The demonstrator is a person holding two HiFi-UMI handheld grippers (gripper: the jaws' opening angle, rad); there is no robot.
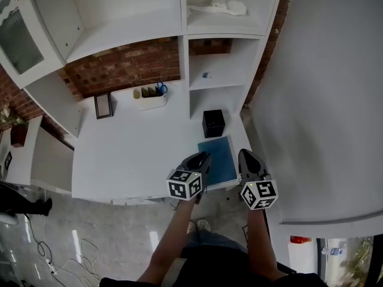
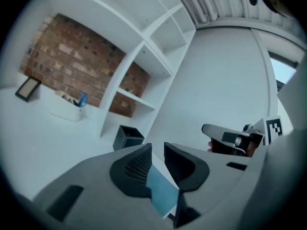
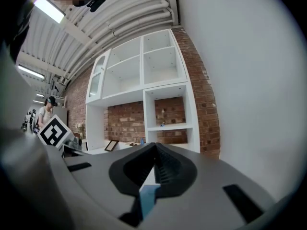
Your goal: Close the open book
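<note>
A blue book [image 1: 220, 154] lies flat with its cover shut at the front right corner of the white desk [image 1: 137, 148]. My left gripper [image 1: 205, 155] hovers over the book's left edge. In the left gripper view the left gripper [image 2: 158, 147] shows a narrow gap between its jaws with nothing in it, and the blue cover [image 2: 160, 195] is visible below. My right gripper [image 1: 244, 154] is held just off the book's right edge. Its jaws meet at the tips [image 3: 154, 145] with nothing held, and a strip of the book [image 3: 148, 195] shows beneath them.
A black box [image 1: 213, 122] stands just behind the book. A white tray with scissors [image 1: 149, 98] and a picture frame [image 1: 103, 105] sit at the back by the brick wall. White shelves [image 1: 216, 70] rise behind, and a white wall [image 1: 323, 100] is at the right.
</note>
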